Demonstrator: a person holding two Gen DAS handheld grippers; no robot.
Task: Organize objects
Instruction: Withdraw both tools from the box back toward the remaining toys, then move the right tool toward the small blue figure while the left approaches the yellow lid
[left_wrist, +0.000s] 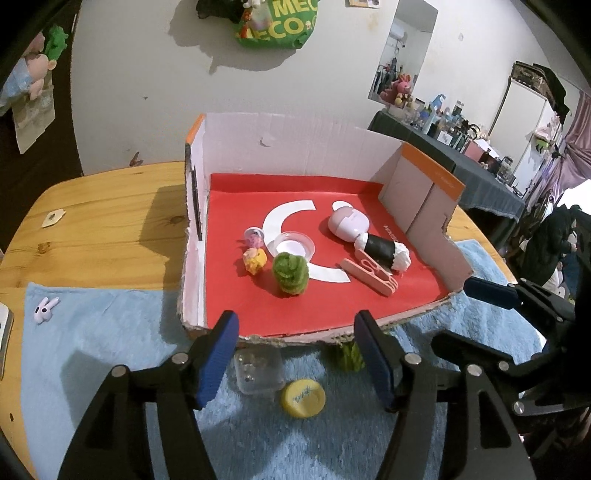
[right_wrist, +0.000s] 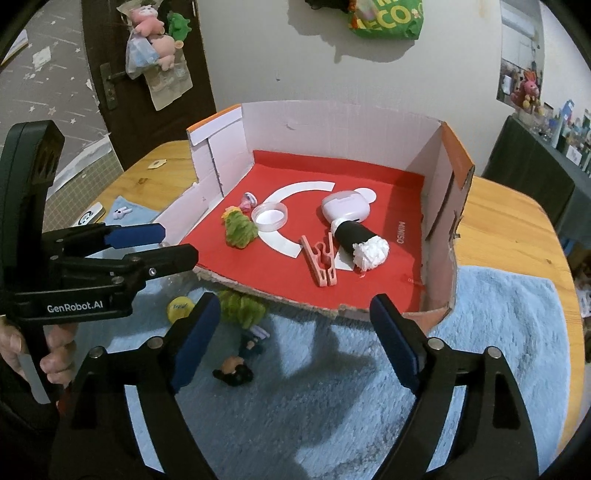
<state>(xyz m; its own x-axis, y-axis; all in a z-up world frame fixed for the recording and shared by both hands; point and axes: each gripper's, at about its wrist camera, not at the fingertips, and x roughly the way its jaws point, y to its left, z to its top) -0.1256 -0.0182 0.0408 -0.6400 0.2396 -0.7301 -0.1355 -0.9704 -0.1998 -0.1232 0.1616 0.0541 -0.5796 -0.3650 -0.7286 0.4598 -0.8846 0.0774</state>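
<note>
A cardboard box (left_wrist: 295, 147) with a red floor (right_wrist: 369, 291) holds a green fuzzy toy (left_wrist: 290, 273), a clear round lid (left_wrist: 293, 243), a pink clip (left_wrist: 371, 275), a black-and-white roll (left_wrist: 386, 251), a pink earbud case (left_wrist: 345, 223) and small figures (left_wrist: 255, 258). On the blue towel (left_wrist: 92, 332) in front lie a clear small box (left_wrist: 258, 371), a yellow cap (left_wrist: 303, 398), a second green fuzzy toy (right_wrist: 242, 308) and a dark figure (right_wrist: 234, 371). My left gripper (left_wrist: 295, 354) is open and empty above the clear box. My right gripper (right_wrist: 291, 336) is open and empty above the towel.
A wooden table (left_wrist: 103, 218) carries the towel and box. A white bunny clip (left_wrist: 46, 308) lies on the towel at left. A small tag (left_wrist: 53, 217) lies on the wood. A wall stands behind; a cluttered dark table (left_wrist: 476, 162) is at right.
</note>
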